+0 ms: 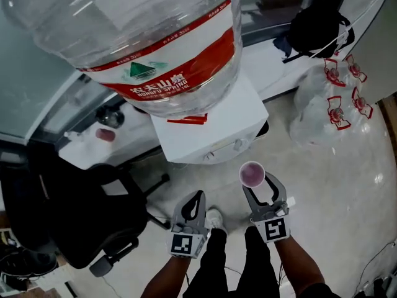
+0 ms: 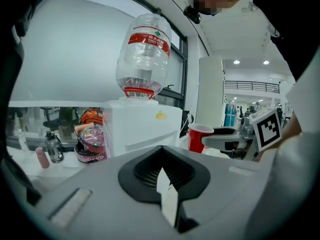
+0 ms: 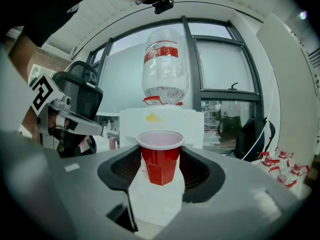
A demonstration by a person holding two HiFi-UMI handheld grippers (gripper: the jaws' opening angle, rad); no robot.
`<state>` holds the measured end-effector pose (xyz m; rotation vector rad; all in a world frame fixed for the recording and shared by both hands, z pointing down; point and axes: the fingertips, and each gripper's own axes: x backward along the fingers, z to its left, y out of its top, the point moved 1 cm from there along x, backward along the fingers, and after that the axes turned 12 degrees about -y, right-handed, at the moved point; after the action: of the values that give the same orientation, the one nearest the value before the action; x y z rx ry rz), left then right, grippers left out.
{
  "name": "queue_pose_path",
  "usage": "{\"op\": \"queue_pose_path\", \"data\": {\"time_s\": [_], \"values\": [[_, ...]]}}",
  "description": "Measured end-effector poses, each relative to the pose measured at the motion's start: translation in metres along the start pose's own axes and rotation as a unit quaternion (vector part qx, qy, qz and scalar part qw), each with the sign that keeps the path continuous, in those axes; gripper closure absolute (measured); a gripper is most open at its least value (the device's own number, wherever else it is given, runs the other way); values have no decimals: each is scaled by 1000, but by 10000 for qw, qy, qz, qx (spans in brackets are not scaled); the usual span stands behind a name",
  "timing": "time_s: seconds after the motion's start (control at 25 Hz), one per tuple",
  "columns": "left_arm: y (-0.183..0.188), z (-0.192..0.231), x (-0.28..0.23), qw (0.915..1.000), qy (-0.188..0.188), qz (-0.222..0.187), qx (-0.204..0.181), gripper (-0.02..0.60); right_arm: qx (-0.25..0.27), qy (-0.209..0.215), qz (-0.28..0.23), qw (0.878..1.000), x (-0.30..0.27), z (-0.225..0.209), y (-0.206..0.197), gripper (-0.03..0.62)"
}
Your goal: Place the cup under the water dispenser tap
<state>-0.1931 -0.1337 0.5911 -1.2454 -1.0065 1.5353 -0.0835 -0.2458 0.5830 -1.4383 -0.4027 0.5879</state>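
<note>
Right tongs [image 3: 161, 160] clamp upright red cup [image 3: 160, 154]; white water dispenser [image 3: 162, 121], bottle [image 3: 164, 66] beyond.

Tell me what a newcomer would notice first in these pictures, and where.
The big clear water bottle with a red label stands upside down on the white water dispenser, filling the top of the head view. Next comes the red cup, held upright between the jaws of the right gripper in front of the dispenser. The left gripper beside it is shut and empty.
</note>
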Motion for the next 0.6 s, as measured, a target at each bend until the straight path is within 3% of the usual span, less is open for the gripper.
{"op": "queue_pose_path", "data": {"time_s": [0.12,0.44,0.52,0.6], "values": [[-12,7,-12,9998,88,-202,26,565,-56,49,16,10000,-12,5,-30,352],[-64,21,-28,9998,151,-75,57,565,-157,-140,-20,9998,-40,2,-106,352],[-77,23,-28,9999,142,50,5,565,-40,-128,43,9999,-45,2,-124,352],[-88,26,-30,9999,101,87,-25,565,359,17,432,9984,-48,6,-150,352]]}}
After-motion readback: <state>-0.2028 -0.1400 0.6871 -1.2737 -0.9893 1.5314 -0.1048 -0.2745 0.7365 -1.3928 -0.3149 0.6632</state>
